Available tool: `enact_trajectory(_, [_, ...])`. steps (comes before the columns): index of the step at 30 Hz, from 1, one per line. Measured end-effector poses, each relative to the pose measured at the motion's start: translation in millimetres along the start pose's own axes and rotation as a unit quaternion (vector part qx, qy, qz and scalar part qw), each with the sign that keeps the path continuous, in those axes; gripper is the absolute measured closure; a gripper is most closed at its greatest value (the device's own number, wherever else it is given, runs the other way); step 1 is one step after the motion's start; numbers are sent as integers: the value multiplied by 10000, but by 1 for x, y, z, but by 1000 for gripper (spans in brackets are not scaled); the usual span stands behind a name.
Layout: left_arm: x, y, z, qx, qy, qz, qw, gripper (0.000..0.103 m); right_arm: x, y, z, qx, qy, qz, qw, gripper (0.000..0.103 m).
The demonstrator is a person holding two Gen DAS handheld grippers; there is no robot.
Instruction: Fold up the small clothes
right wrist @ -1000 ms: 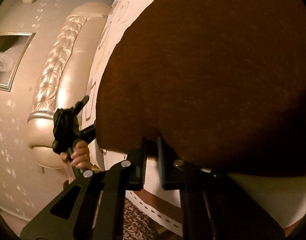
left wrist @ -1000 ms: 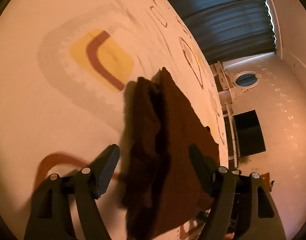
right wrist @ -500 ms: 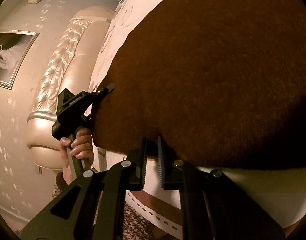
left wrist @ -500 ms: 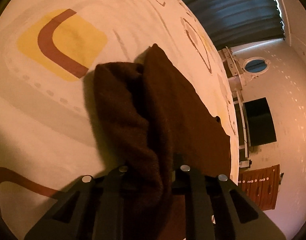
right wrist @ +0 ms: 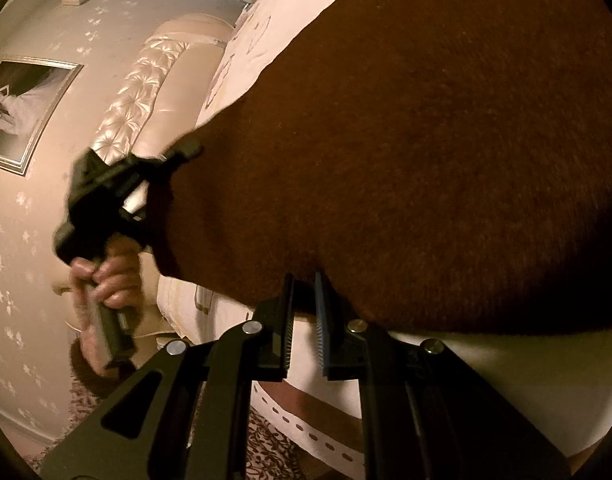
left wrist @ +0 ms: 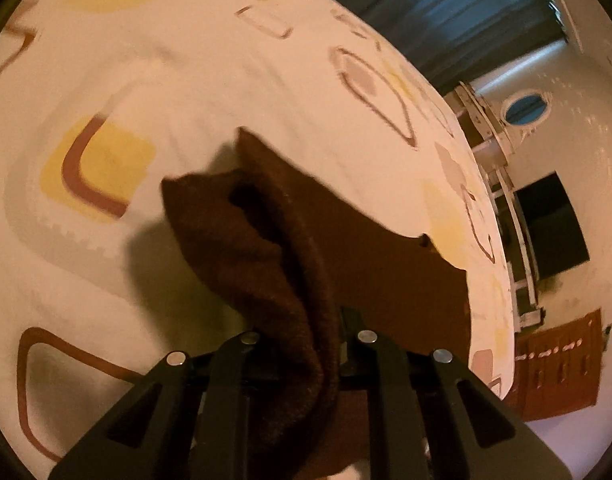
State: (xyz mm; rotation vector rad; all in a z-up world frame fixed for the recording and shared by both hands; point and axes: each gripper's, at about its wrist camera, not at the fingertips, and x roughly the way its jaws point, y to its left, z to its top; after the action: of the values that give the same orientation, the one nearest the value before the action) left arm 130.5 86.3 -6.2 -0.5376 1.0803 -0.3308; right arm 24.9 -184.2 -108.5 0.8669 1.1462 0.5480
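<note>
Most of both views is taken up by the bed (left wrist: 209,80), its pale sheet printed with yellow and maroon shapes, which serves as the flat surface for folding. On it lies the brown cloth (left wrist: 386,252), a fuzzy knit piece spread out toward the far side while its near edge is bunched and raised. That raised edge runs straight into the left gripper (left wrist: 301,344), whose jaws are closed on a thick gathered fold of the cloth, apparently so the edge can be carried over the rest of the piece. From the right wrist view the cloth (right wrist: 426,152) fills the picture as a broad dark sheet, and the right gripper (right wrist: 303,308) has its toothed jaws nearly together at the lower hem; a narrow slit shows between them, and the fabric seems pinched only at the tips, so I cannot tell for certain that it grips. Two held corners would keep the fold square. The left hand (right wrist: 105,280) is blurred around its handle.
</note>
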Motion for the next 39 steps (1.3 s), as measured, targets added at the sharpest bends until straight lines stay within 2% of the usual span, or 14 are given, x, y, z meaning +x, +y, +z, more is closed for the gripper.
enact_trajectory(7, [2,-69,-6,532,-115,242,9982,88,-1,-1,1,28,39,73,10000,93])
enact_trajectory(14, [29,-135,-26,995,-90,553,9935,88,-3,-14,6,166,139,417,9989,93])
enact_trajectory(20, [57,-172,-43,1313,-7,848,9877,88,-7,-22,7,231,267,635,9974,93])
enact_trajectory(24, [74,-187,-54,1319,27,1043,9858,88,-18,-27,7,210,489,701,9961,85])
enact_trajectory(29, [93,-206,-67,1452,-1,1302,9808,88,-49,-38,3,15,685,516,9963,74])
enact_trajectory(36, [119,-218,-83,1356,26,1598,9778,88,-98,-61,-6,67,634,401,9972,61])
enact_trajectory(39, [130,-220,-90,1258,33,1731,9768,88,-113,-74,-11,202,567,433,9972,60])
